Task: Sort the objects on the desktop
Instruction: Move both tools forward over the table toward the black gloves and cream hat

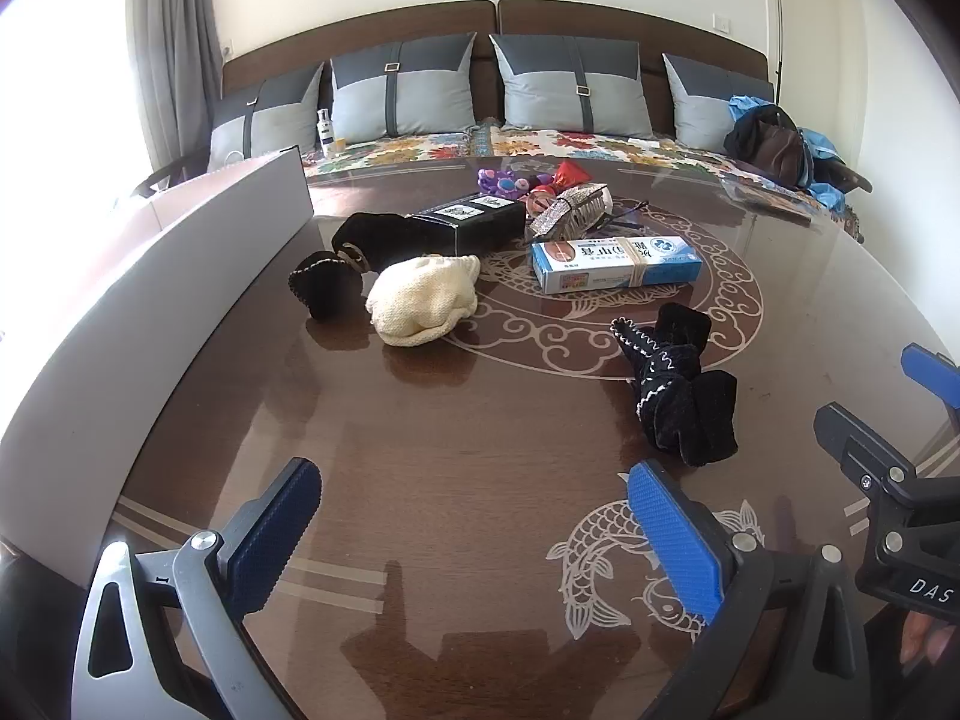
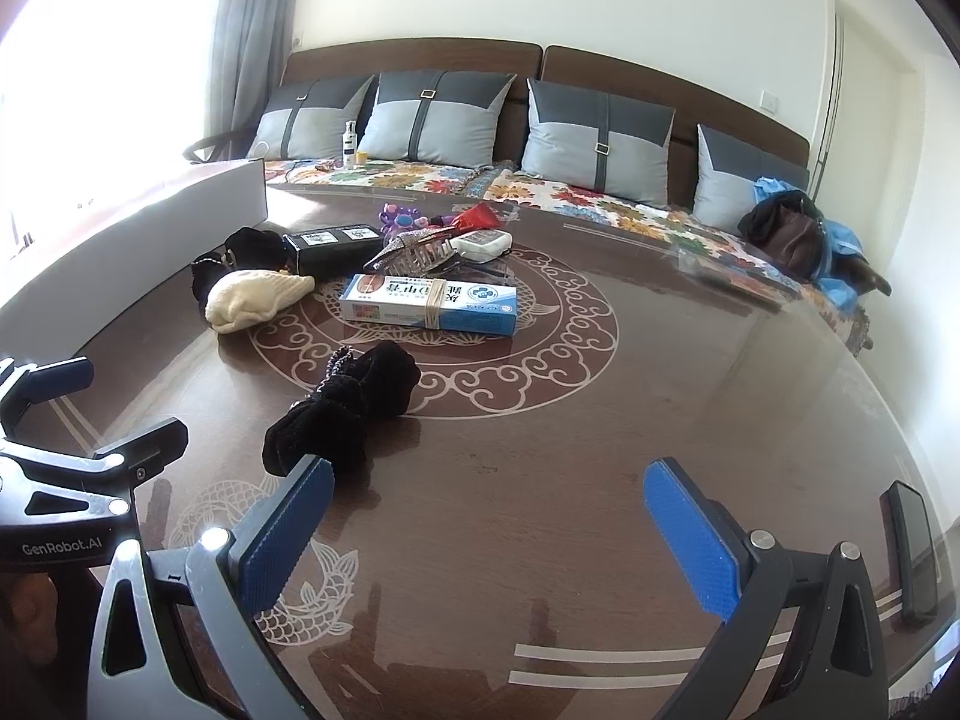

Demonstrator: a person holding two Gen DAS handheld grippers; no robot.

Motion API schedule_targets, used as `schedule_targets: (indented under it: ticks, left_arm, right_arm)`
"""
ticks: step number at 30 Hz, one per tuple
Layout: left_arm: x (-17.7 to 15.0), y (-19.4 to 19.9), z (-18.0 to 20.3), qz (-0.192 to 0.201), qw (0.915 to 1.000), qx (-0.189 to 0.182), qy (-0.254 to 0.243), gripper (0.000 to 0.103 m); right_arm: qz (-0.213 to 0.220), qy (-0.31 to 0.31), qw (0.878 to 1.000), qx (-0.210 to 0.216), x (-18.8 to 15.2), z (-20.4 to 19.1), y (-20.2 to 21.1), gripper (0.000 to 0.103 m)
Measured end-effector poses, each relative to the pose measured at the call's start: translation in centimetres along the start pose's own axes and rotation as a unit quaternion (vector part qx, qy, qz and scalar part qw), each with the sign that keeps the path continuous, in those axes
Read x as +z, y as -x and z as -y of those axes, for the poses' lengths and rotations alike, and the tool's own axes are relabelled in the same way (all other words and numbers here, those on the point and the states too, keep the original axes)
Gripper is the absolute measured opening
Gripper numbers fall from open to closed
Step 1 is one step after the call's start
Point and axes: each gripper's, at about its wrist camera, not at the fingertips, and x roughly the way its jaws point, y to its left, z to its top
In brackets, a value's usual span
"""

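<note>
On the dark wood counter (image 1: 480, 480), under a glossy glass top, the things to sort lie scattered. Nearest is a crumpled black velvet pouch (image 1: 678, 384) with white stitching, just ahead of the left gripper (image 1: 474, 540) and to its right; in the right wrist view it sits just beyond the left pad of the right gripper (image 2: 492, 534). Further back lie a cream knitted hat (image 1: 423, 300), a second black pouch (image 1: 324, 288), a long blue-and-white box (image 1: 615, 264) bound with a rubber band, a black box (image 1: 468, 225), a glittery hair claw (image 1: 564, 213) and some small toys (image 1: 510, 180). A long white box (image 1: 180, 276) stands along the left edge.

Both pairs of jaws are spread wide with nothing between them, hovering above bare counter.

The pouches and the hat look soft and light. They should bunch up under a pinch, so a grip across the thickest fold would likely hold best. A thin edge may slip out. The blue-and-white box looks stiff and light. I would take it across its narrow width near the middle, since the glass is probably slick and a push at 1 end could slide it. The hair claw seems rigid, with teeth that could snag on cloth.
</note>
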Motion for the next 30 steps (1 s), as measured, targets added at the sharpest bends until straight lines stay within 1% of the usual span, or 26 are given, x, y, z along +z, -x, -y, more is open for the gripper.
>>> schedule_targets:
  ticks: [30]
  left_arm:
    - [-0.1,-0.22,0.02,-0.003,1.0,0.003,-0.003,0.103]
  right_arm:
    - [-0.001,0.0,1.0,0.0,-0.03,-0.01,-0.21,0.103]
